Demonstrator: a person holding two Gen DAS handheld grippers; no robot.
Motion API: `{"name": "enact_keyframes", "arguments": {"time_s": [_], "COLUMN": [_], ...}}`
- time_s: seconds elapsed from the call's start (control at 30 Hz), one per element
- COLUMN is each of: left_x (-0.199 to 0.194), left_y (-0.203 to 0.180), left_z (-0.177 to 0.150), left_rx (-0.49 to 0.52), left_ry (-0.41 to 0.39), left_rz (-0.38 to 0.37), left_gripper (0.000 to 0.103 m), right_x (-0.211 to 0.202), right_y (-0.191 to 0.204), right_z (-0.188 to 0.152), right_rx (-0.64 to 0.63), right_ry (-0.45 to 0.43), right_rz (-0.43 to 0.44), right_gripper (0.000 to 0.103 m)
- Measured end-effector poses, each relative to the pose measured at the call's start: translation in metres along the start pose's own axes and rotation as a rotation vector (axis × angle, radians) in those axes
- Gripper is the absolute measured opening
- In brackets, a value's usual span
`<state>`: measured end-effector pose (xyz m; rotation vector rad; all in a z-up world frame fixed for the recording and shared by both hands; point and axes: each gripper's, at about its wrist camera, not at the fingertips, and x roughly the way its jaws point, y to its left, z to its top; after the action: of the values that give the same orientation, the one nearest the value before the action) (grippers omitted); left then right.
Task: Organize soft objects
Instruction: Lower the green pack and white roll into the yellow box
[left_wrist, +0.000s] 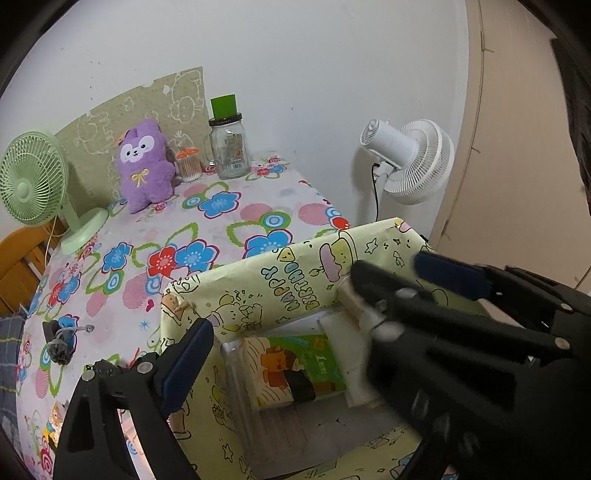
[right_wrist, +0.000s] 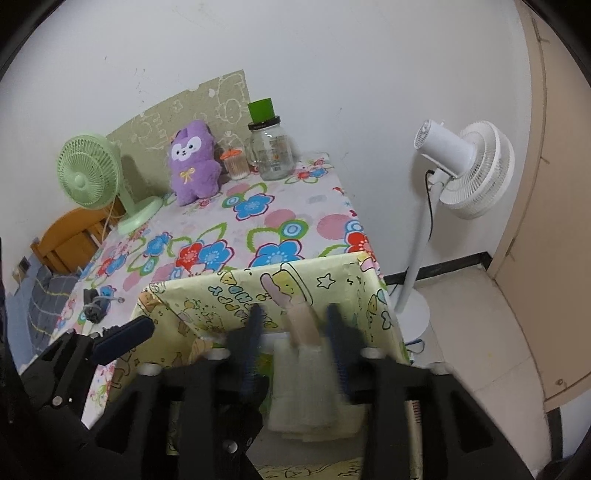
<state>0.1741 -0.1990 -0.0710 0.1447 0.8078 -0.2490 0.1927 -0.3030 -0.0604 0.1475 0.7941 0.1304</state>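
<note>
The right gripper (right_wrist: 295, 332), jaws spread, hovers above a white soft toy (right_wrist: 306, 384) inside the box (right_wrist: 258, 291); it seems light and squashy, best pinched mid-body.

left hand-held gripper (left_wrist: 314, 306) | black frame | blue pads, apparently ribbed | silver screws

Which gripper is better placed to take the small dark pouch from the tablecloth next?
Left, probably. The left gripper is open and empty beside the box, on the side of the pouch. The right gripper is over the box, around a white soft item.
</note>
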Motion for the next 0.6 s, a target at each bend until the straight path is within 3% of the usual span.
{"name": "enact_keyframes", "arguments": {"time_s": [0.03,0.37,0.6], "left_x": [0.0,-0.015,-0.034], "left_y": [0.0,0.004,0.01], "left_z": [0.0,-0.004,-0.006], "left_rx": [-0.002,-0.008,-0.007], "left_ry": [0.0,-0.021,-0.057], "left_rz": [0.0,0.004,0.006], "left_gripper": [0.095,0.095,0.095], "right_x": [-0.002,-0.017,-0.033], "right_y": [0.0,0.008,0.022], "right_z": [0.0,-0.006,-0.011], "right_rx": [0.006,-0.005,-0.025], "right_ry": [-0.008,-0.026,-0.057], "right_rz": [0.003,-0.022,-0.036], "right_gripper": [0.067,0.086,0.086]}}
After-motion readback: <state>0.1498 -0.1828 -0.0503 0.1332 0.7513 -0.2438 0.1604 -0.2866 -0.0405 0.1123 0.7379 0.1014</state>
